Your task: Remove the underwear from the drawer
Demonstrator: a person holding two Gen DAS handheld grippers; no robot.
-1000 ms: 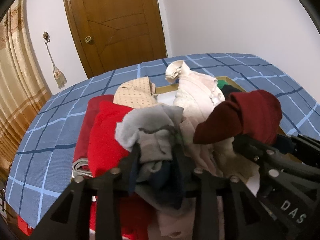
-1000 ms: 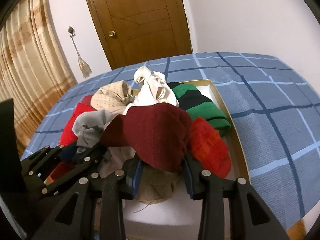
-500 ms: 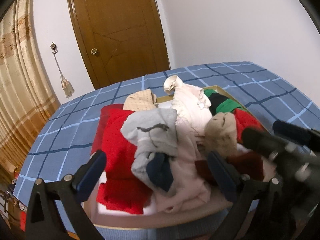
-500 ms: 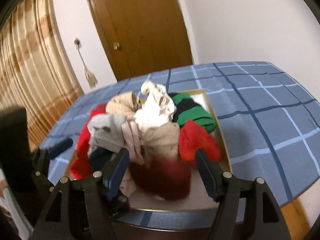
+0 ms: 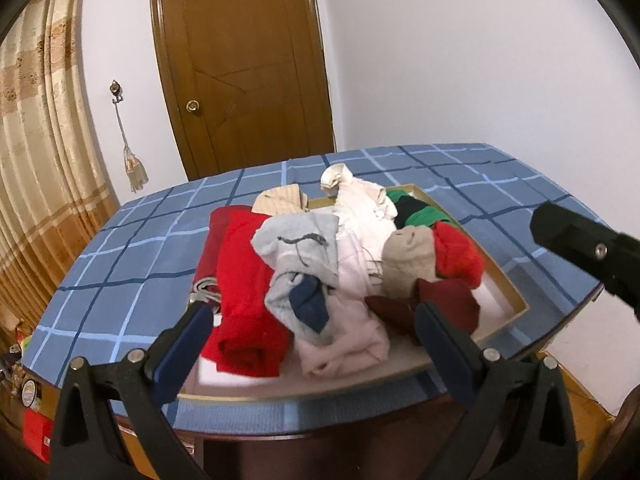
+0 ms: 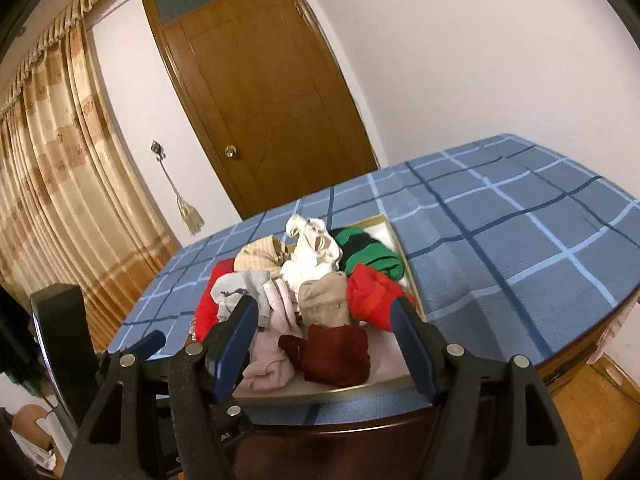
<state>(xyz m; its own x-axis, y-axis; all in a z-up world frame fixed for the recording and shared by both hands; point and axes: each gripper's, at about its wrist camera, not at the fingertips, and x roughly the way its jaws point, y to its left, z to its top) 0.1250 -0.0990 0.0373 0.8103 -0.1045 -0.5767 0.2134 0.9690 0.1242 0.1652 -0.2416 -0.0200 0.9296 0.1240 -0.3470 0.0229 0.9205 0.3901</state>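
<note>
A shallow gold-rimmed drawer tray (image 5: 516, 300) (image 6: 416, 292) lies on the blue checked tabletop, heaped with underwear. In the pile are a grey piece (image 5: 298, 248) (image 6: 240, 286), a dark maroon piece (image 5: 448, 304) (image 6: 336, 354) at the front, bright red pieces (image 5: 244, 288) (image 6: 370, 294), a pale pink piece (image 5: 352, 320), a beige piece (image 5: 408, 260) and a green and black piece (image 6: 368, 254). My left gripper (image 5: 312, 340) is open and empty, in front of the tray. My right gripper (image 6: 326, 340) is open and empty, back from the maroon piece.
The blue checked tabletop (image 5: 120, 264) (image 6: 520, 240) ends at a curved front edge. A brown door (image 5: 240, 64) and white wall stand behind, gold curtains (image 6: 60, 184) at the left. The right gripper's body (image 5: 588, 252) shows at the right of the left wrist view.
Both grippers have opened and pulled back up from the pile. The left let go of the grey piece and the right let go of the maroon piece, which now lie in the tray.
</note>
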